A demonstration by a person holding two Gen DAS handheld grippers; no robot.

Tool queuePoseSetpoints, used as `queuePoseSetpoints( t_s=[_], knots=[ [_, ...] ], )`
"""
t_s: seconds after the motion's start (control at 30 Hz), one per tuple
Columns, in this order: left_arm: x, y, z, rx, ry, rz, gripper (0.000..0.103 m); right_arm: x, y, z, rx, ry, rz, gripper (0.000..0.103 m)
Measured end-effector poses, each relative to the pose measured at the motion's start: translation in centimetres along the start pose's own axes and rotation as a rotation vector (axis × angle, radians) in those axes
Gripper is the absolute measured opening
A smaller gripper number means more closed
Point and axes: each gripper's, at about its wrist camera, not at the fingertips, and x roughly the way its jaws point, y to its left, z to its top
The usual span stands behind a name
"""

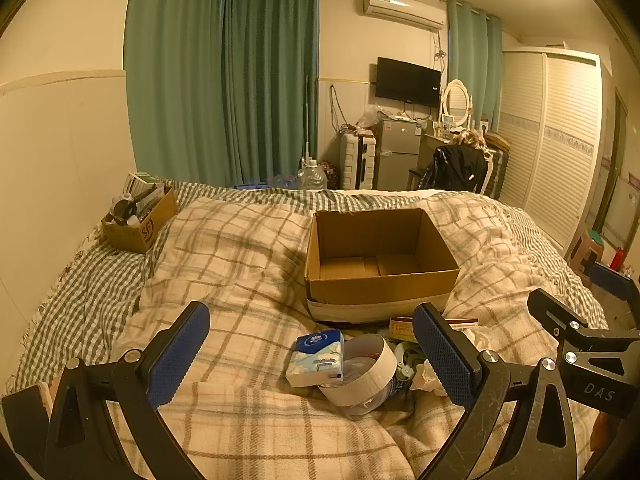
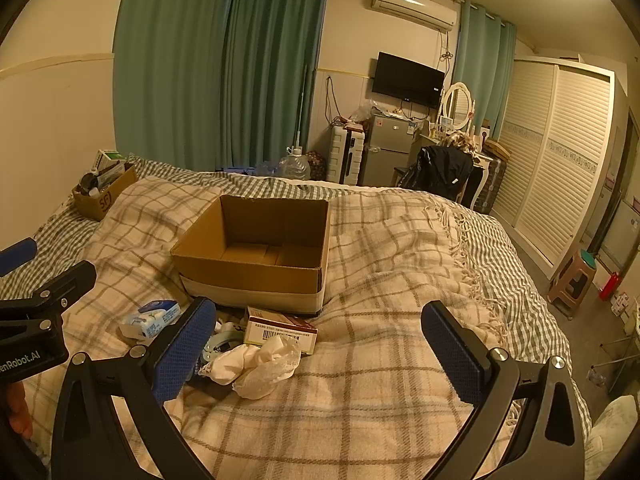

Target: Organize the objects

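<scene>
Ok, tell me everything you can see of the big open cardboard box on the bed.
The cardboard box is plain brown corrugated card, rectangular, open at the top and empty inside. A pale band runs around its base. It sits upright on the plaid blanket, its bottom pressed into the folds. Just in front of it lie a tissue pack, a tape roll and a small carton. Neither gripper touches it.

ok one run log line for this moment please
left gripper open, empty | right gripper open, empty | cardboard box empty | tissue pack on blanket
</scene>
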Motion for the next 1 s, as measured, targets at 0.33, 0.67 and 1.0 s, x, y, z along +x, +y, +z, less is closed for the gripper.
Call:
queuePoseSetpoints(
  t_s=[0.33, 0.67, 1.0],
  knots=[
    [-0.1, 0.0, 0.2, 0.010, 0.001, 0.002, 0.103, -0.1, -0.1, 0.0, -0.004, -0.006, -0.002, 0.103],
    [-0.5, -0.3, 0.3, 0.019, -0.005, 0.001, 0.103, -0.4, 0.0, 0.1, -0.009, -0.015, -0.003, 0.103],
    [-1.2, -0.4, 0.4, 0.020, -0.020, -0.007, 0.103, -1.3, 0.1, 0.1, -0.020, -0.030, -0.007, 0.103]
  ],
)
